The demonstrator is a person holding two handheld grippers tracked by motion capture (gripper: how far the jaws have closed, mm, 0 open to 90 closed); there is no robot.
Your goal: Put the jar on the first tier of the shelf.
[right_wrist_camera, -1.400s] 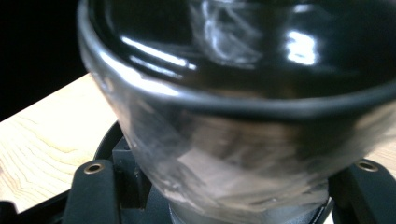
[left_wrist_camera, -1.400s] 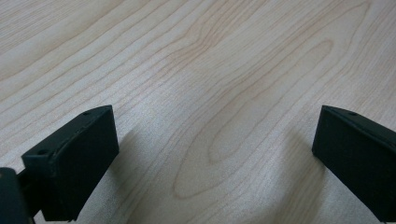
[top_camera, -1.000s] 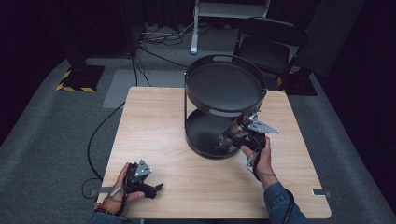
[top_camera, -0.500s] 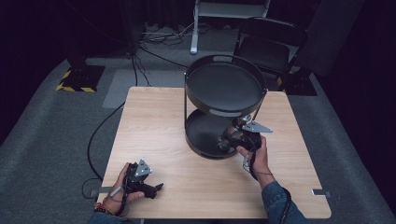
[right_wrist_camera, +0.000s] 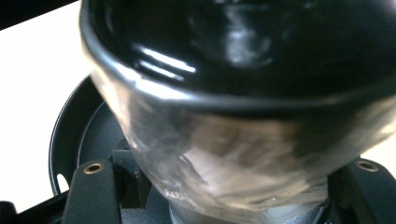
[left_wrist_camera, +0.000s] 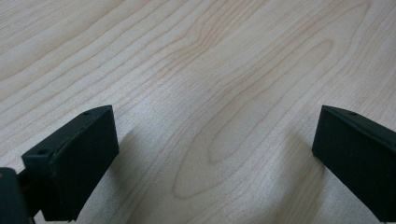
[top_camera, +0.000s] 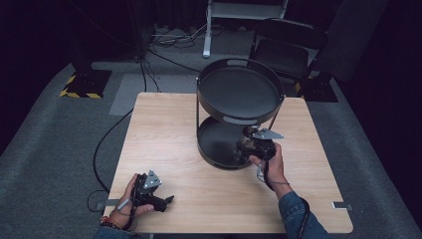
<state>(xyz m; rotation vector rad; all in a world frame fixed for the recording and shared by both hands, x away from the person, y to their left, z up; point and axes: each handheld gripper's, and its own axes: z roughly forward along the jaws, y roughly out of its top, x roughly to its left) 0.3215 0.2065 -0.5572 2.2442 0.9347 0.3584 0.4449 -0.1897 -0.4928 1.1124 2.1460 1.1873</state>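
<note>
While my right hand-held gripper (top_camera: 247, 145) stays clamped on the clear glass cup (right_wrist_camera: 243, 154) over the two-tier tray's (top_camera: 239, 94) lower shelf, I next lower it and unclamp, my left hand-held gripper (top_camera: 161, 200) resting jaws apart on the near-left tabletop (top_camera: 164, 134).

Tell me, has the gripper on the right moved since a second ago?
Yes. The right gripper has slid a little toward the person and leftward against the rack's lower tray, its grey plate now lying flatter.

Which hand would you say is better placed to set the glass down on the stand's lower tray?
The right: its gripper already holds the glass at the lower tray. The left gripper rests open near the table's front edge.
</note>
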